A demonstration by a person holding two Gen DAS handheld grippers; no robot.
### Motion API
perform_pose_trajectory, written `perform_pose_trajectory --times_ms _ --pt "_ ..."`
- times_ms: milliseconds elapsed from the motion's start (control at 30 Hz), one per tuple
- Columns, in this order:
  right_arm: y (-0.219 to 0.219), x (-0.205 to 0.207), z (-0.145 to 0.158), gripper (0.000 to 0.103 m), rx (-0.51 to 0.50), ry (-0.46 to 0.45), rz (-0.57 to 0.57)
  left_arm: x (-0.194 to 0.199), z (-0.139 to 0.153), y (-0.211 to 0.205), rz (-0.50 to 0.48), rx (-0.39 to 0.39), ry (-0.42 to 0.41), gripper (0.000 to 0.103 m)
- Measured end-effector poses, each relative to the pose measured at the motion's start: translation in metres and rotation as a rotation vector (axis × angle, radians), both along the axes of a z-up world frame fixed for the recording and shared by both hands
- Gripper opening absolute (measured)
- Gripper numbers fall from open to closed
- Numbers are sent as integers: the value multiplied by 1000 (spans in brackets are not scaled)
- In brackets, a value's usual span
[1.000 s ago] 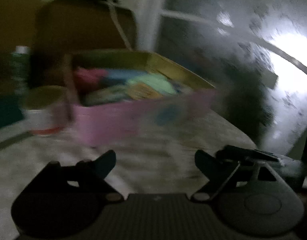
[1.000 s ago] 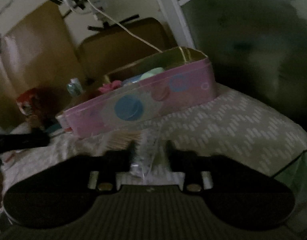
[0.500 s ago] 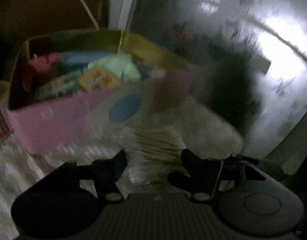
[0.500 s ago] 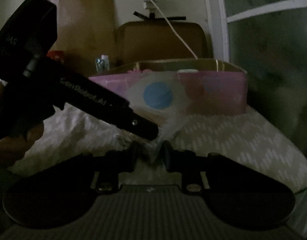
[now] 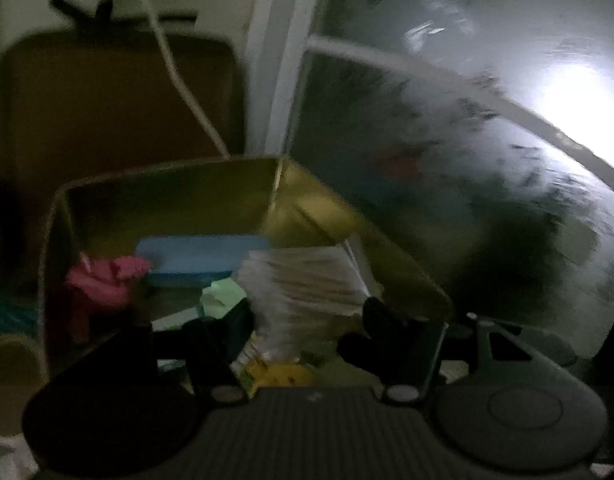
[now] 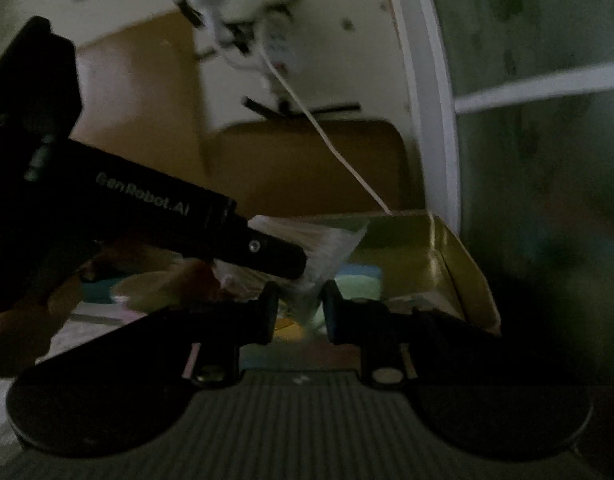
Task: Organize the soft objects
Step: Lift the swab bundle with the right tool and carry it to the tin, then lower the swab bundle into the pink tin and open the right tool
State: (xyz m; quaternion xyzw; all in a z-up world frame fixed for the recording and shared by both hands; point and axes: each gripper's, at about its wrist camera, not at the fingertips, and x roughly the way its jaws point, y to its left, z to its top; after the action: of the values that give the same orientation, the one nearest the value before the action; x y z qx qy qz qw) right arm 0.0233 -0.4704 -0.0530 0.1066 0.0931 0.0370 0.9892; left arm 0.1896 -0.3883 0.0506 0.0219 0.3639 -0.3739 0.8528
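The open top of the tin box (image 5: pixel 163 192) is the only way in; its gold inner walls close it off on all sides. Inside, the blue pad (image 5: pixel 199 258) lies against the far wall, the pink cloth (image 5: pixel 103 280) fills the left side, and the green pad (image 5: pixel 221 300) sits mid-floor. The clear bag of sticks (image 5: pixel 307 284) occupies the right half, above the floor. A white cable (image 5: pixel 179 76) hangs down to the far rim. The window frame (image 5: pixel 275 60) stands just beyond the right wall.
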Motion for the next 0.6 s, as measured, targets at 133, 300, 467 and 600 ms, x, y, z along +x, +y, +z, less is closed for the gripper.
perform_pose_trajectory --times_ms 133,300,467,600 --pt "-16 38 0 26 18 112 -20 45 -14 -15 63 5 106 81" --pt "-30 62 -1 43 36 102 -183 59 -11 -18 200 63 -4 91" --pt "-37 35 -12 44 143 43 -234 37 -13 -12 225 146 -89 91" --pt "-32 6 -14 44 204 -10 -264 19 -11 -12 233 195 -139 95"
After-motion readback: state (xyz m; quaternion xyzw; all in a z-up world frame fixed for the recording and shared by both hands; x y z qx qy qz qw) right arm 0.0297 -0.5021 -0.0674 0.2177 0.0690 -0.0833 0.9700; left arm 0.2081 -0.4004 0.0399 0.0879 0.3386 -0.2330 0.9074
